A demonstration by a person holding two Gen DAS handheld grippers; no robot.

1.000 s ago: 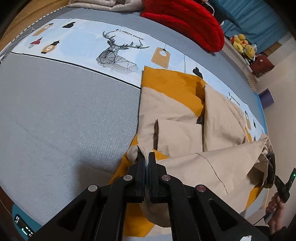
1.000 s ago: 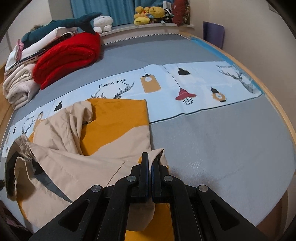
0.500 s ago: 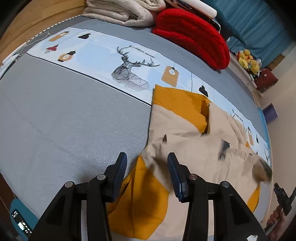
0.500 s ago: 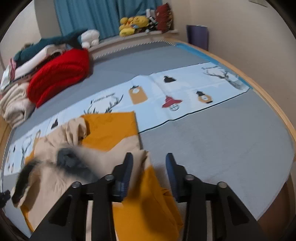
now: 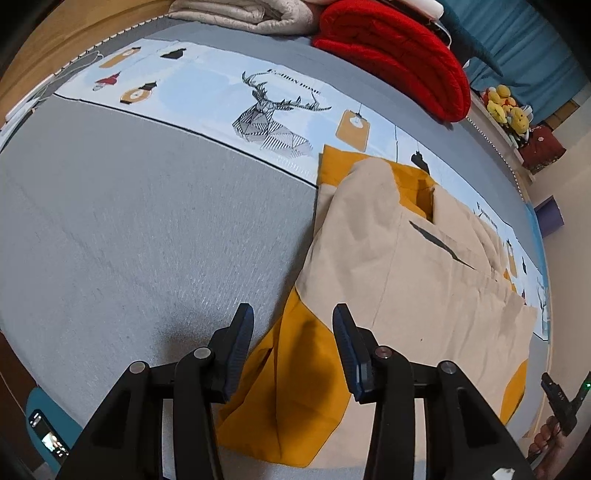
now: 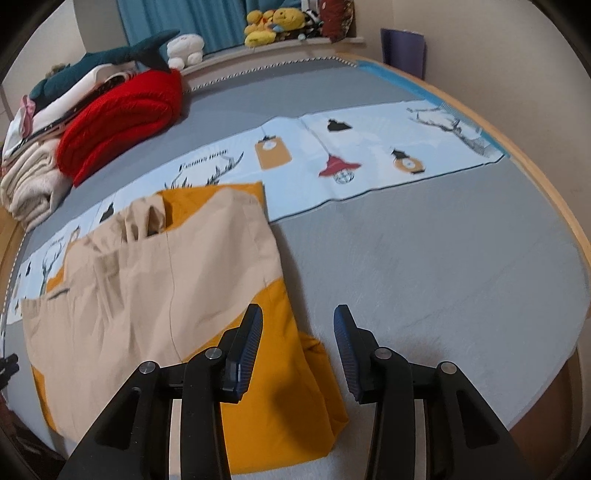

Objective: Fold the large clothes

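A large beige and mustard-yellow garment (image 5: 388, 273) lies spread on the grey bed, its beige part folded over the yellow. My left gripper (image 5: 293, 332) hovers open above the garment's near left yellow corner, with nothing between its fingers. In the right wrist view the same garment (image 6: 147, 280) fills the left half. My right gripper (image 6: 298, 328) stands open over its near right yellow edge and the grey cover, holding nothing. The other gripper's tip and a hand (image 5: 554, 439) show at the lower right of the left wrist view.
A pale blue printed strip (image 5: 221, 92) with a deer and lamps crosses the bed behind the garment. A red folded blanket (image 6: 122, 118), cream blankets (image 6: 29, 184) and plush toys (image 6: 273, 22) lie at the bed's far side. The wooden bed edge (image 6: 554, 192) curves on the right.
Both grippers were shut on the garment's beige edge a second ago; they have let go and stand open. The beige layer has dropped flat over the yellow part.
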